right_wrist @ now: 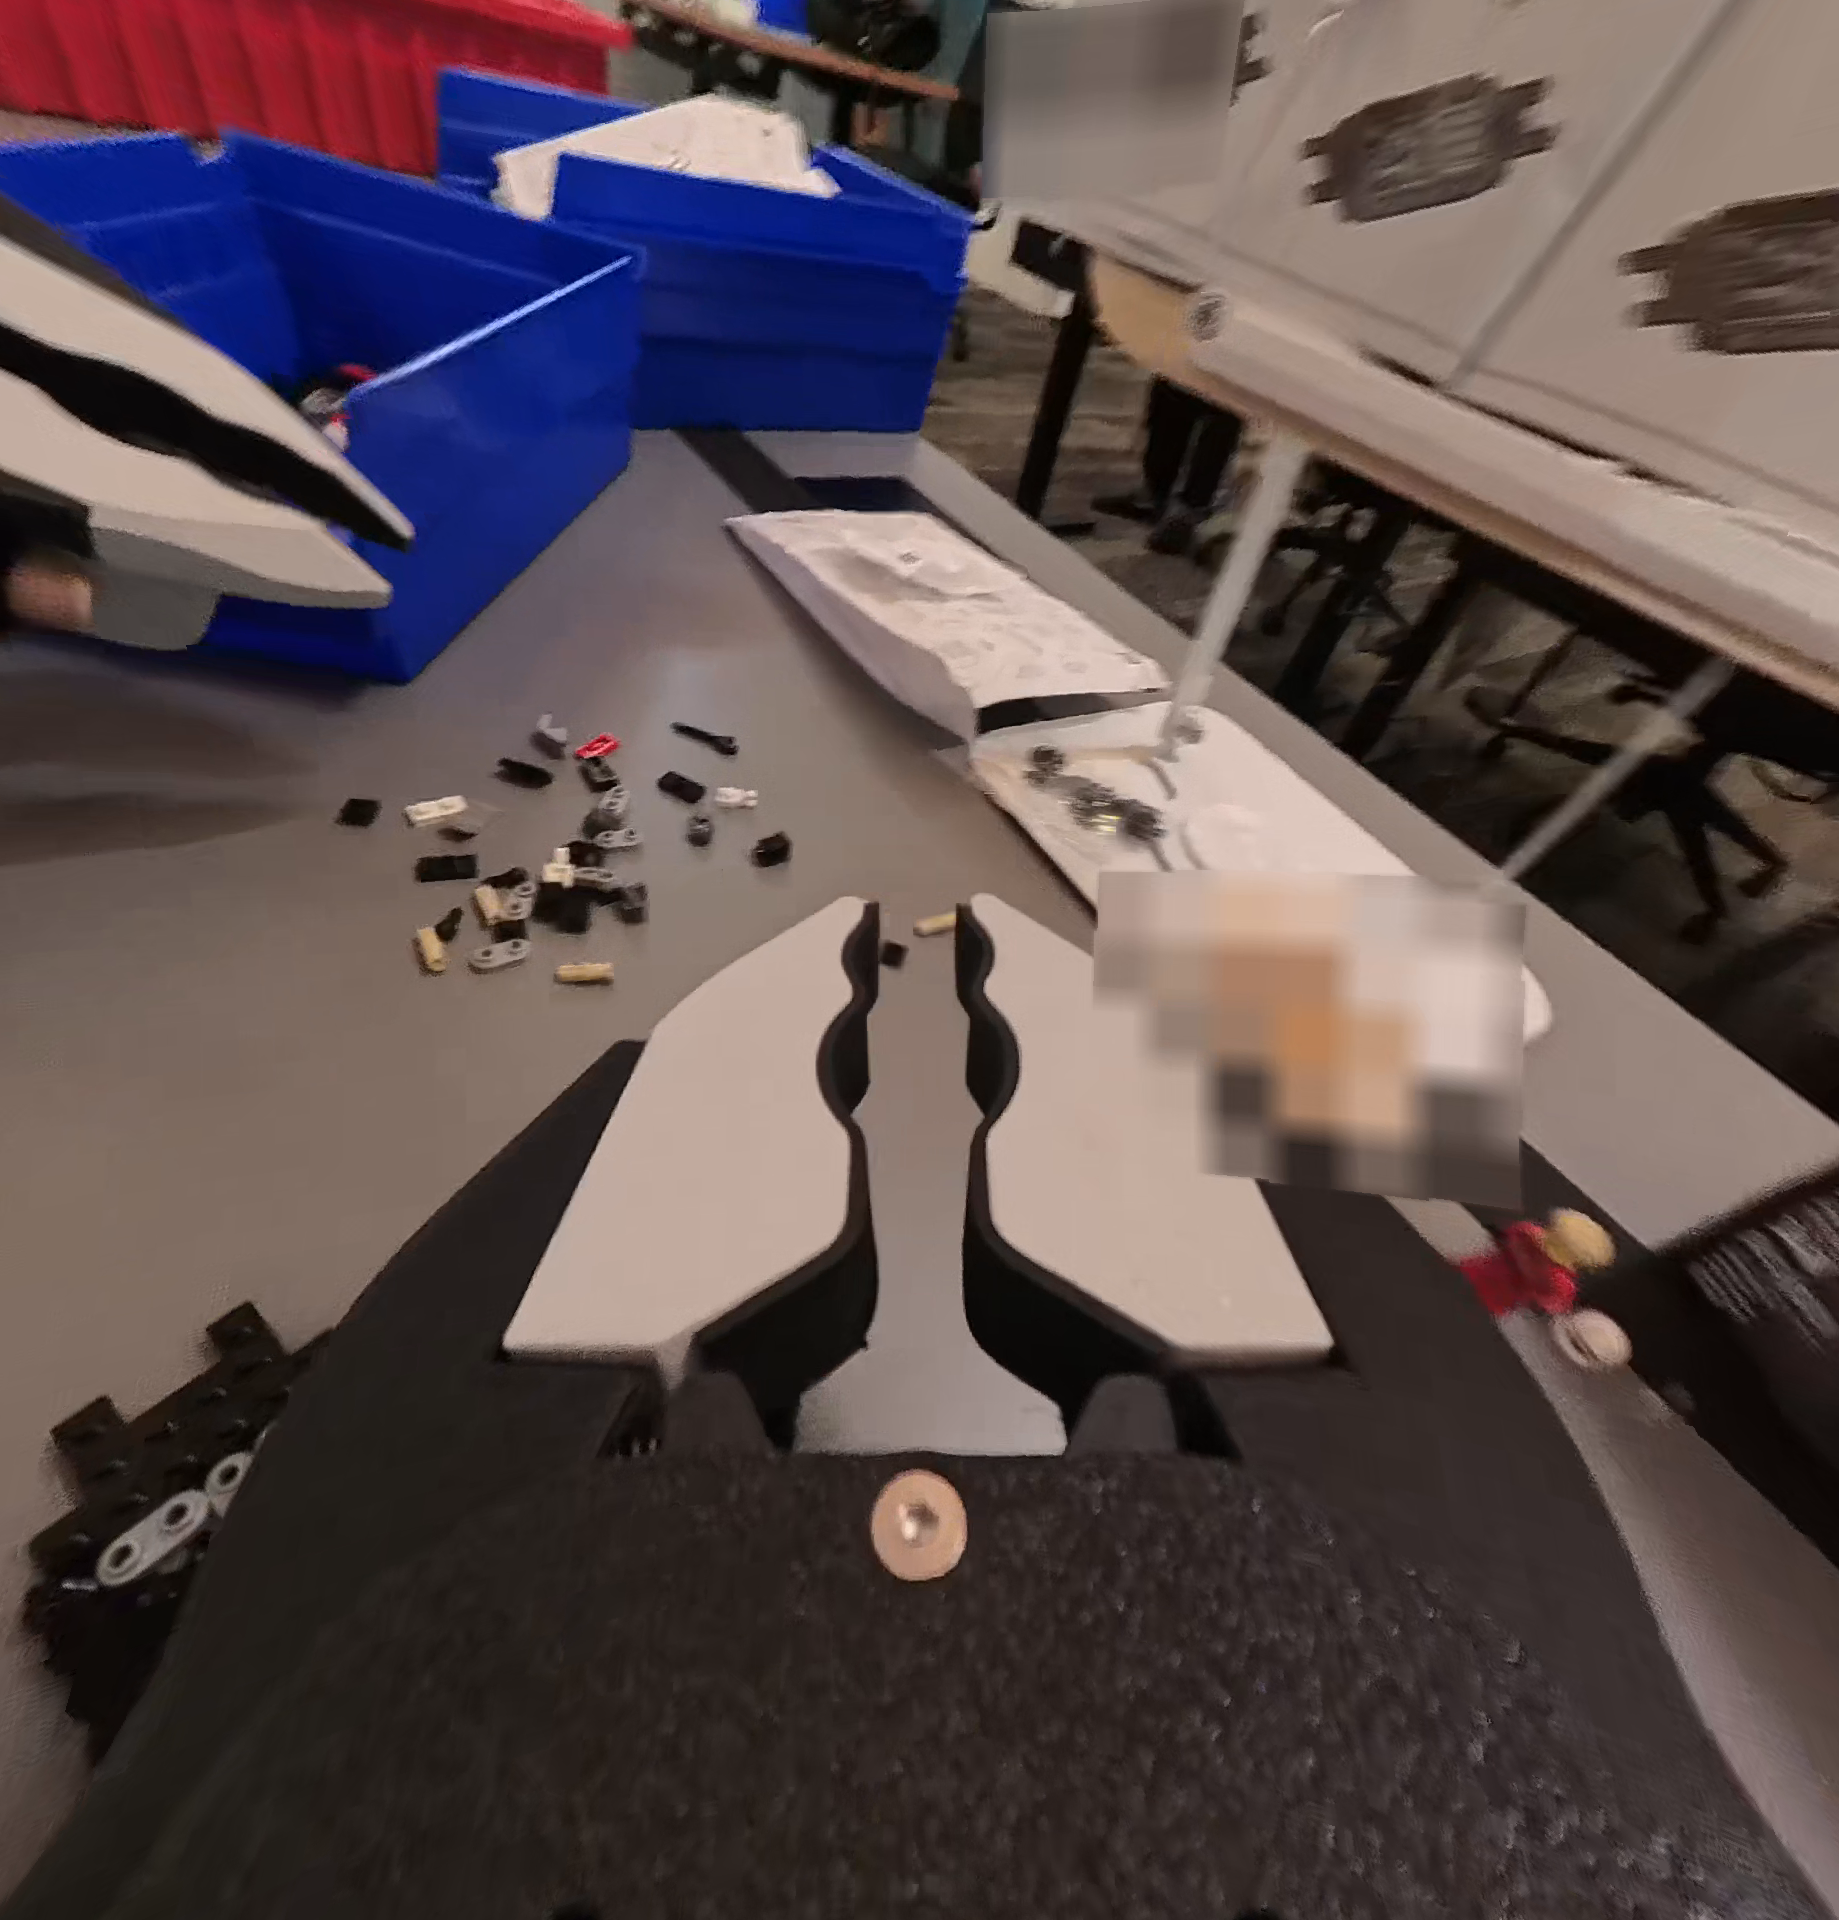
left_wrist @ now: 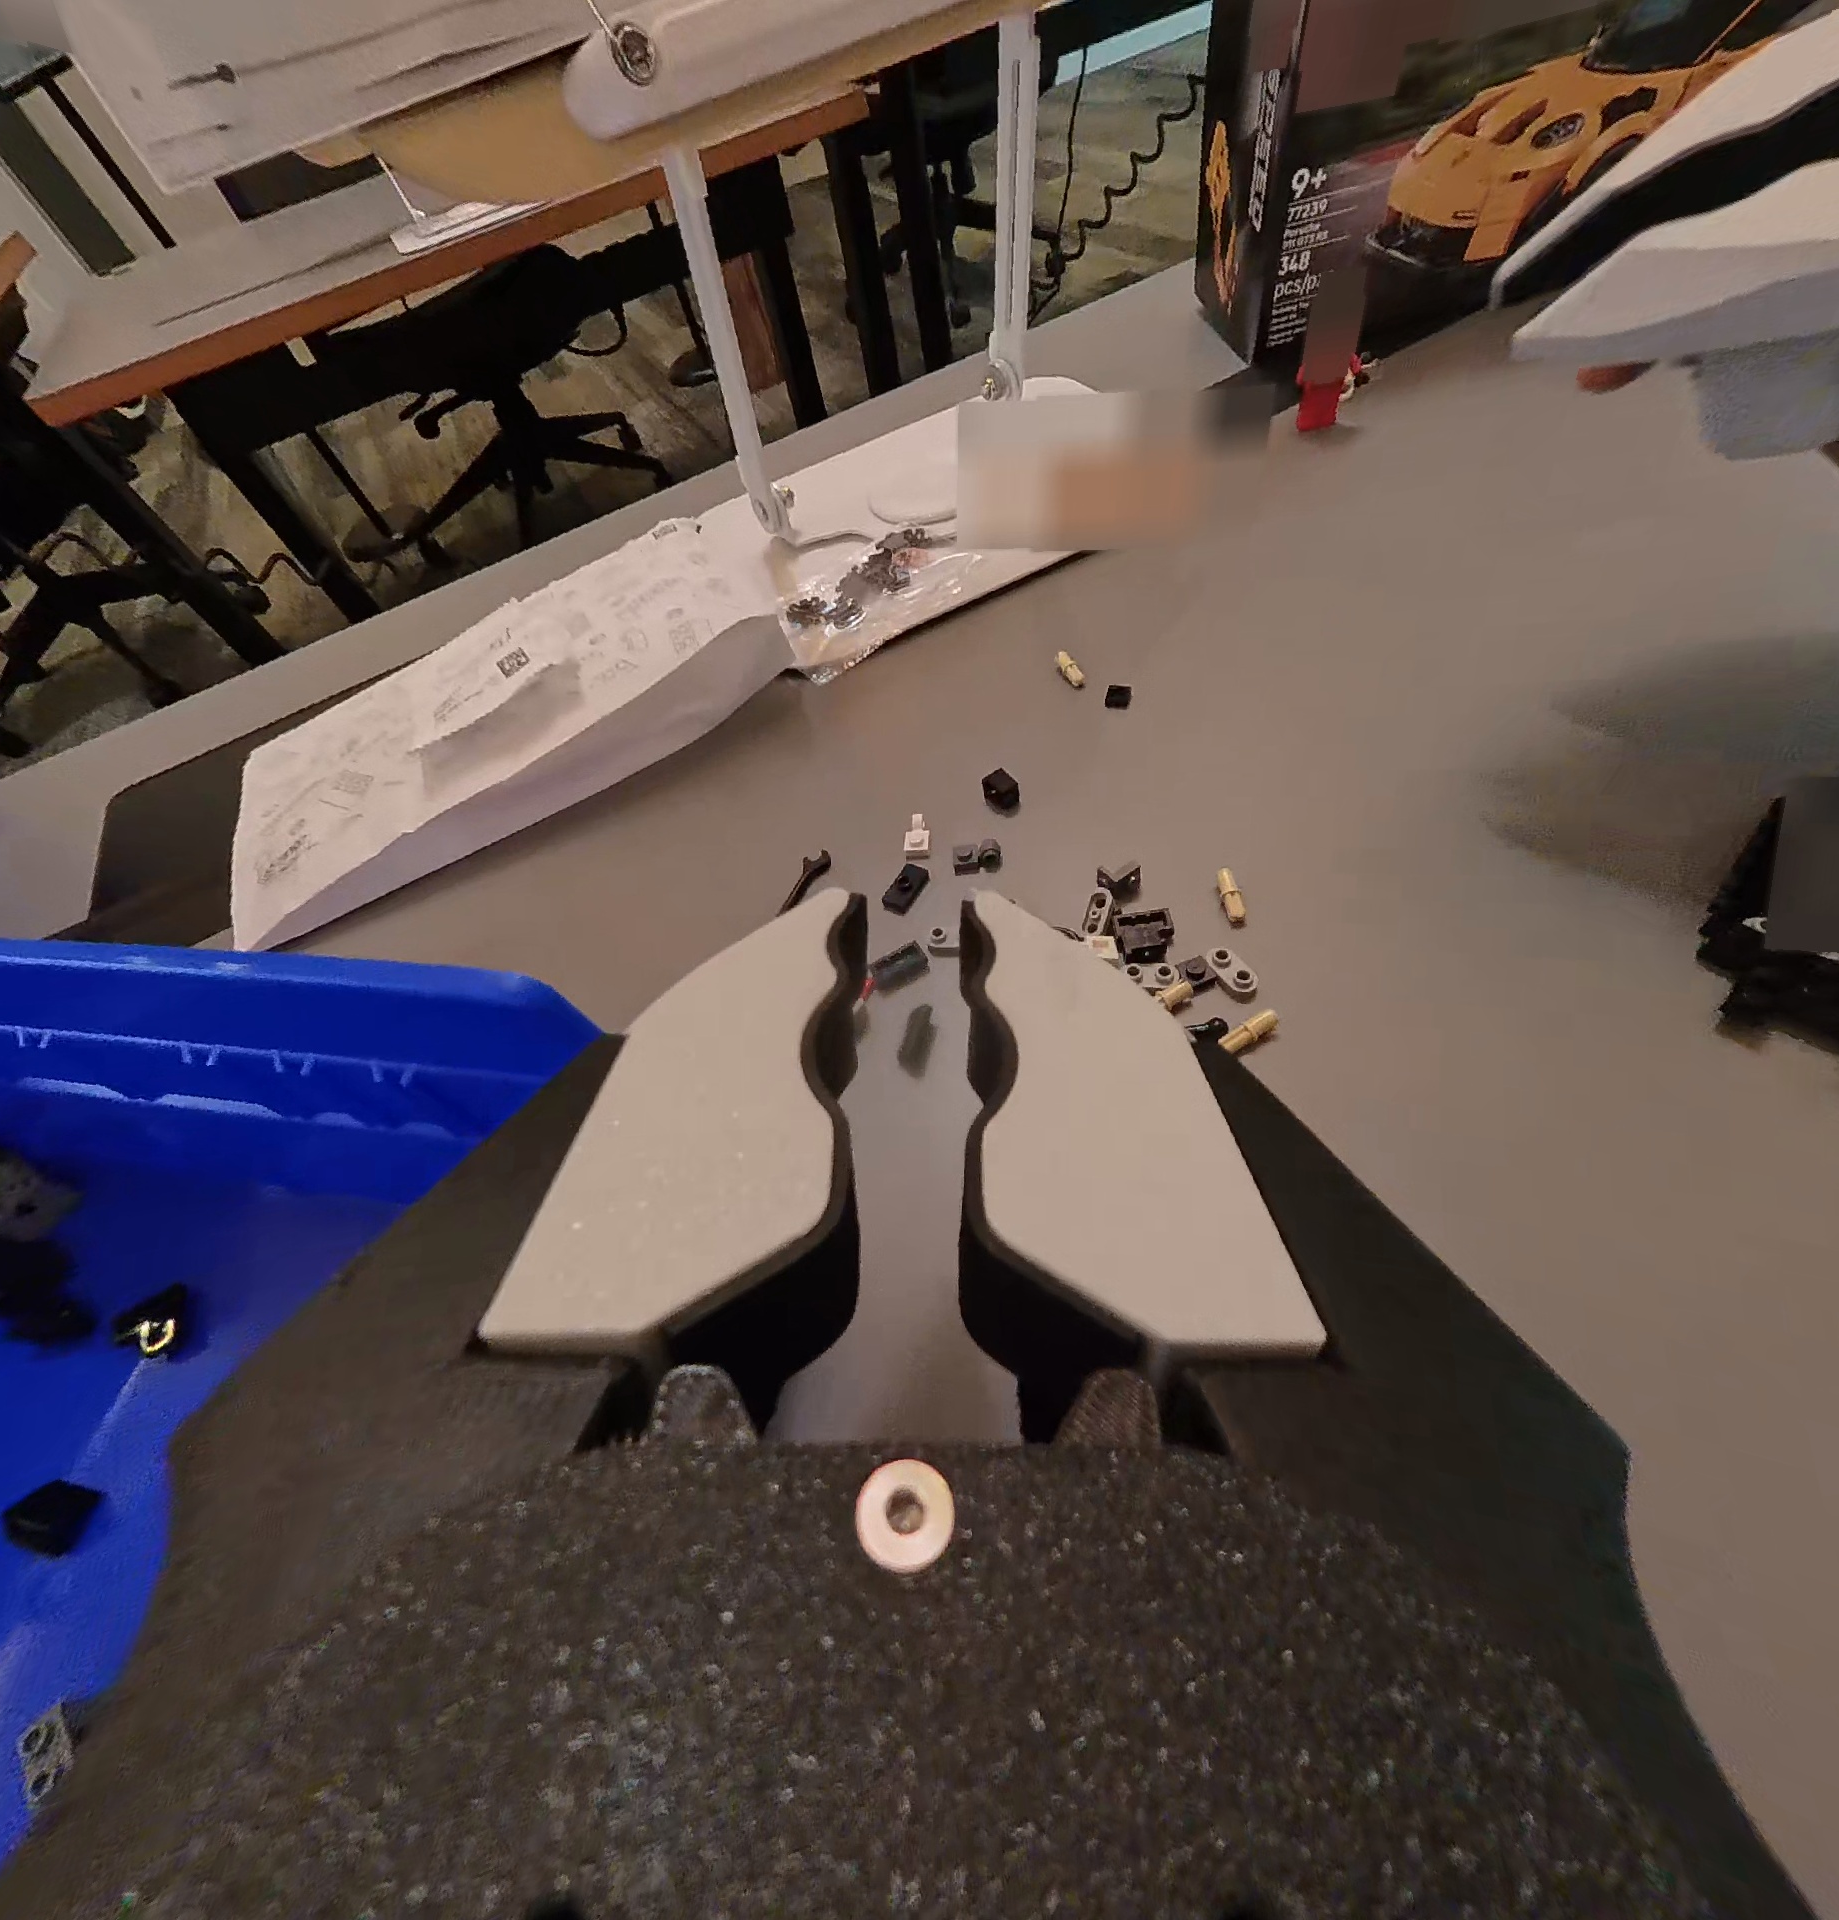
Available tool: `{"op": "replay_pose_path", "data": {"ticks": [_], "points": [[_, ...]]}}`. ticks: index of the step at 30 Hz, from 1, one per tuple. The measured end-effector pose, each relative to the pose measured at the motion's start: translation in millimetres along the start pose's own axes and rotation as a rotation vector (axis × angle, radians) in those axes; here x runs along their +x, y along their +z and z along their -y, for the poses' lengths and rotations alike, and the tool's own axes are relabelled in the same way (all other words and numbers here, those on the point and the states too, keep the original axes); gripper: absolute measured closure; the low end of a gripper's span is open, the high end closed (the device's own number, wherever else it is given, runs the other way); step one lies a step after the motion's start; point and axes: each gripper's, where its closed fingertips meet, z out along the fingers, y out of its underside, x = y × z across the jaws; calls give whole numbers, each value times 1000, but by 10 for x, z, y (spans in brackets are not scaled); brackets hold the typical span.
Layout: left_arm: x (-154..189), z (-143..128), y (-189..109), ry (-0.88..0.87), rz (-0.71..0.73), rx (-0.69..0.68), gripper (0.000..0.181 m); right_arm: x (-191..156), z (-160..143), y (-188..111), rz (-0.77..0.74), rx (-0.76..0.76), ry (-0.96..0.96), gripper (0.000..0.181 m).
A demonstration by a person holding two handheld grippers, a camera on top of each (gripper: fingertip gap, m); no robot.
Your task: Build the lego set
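Both grippers — left gripper [left_wrist: 913, 906] and right gripper [right_wrist: 917, 914] — hover with wavy grey jaws slightly parted, empty, over small matte loose Lego pieces [right_wrist: 541, 873] scattered on the smooth grey table [left_wrist: 1414, 1195]; two blue plastic bins [right_wrist: 499, 416] nearby.

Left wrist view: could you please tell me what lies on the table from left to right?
Blue bin → paper bag → left gripper over the loose pieces → black plate. The set box stands at the back right.
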Motion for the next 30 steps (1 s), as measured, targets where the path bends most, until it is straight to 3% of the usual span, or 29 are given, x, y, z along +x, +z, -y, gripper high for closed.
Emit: {"op": "replay_pose_path", "data": {"ticks": [7,12,21,30], "points": [[31,-87,58,27,-4,-29,167,-337,-241,886,293,-243,-130,163],[2,-91,51,16,-5,-33,167,-439,-450,1236,385,-367,-203,161],[2,-116,62,-3,-16,-38,167,-509,-548,1419,408,-430,-266,164],[-1,-123,72,-20,-24,-35,167,-534,-554,1435,439,-452,-211,167]]}}
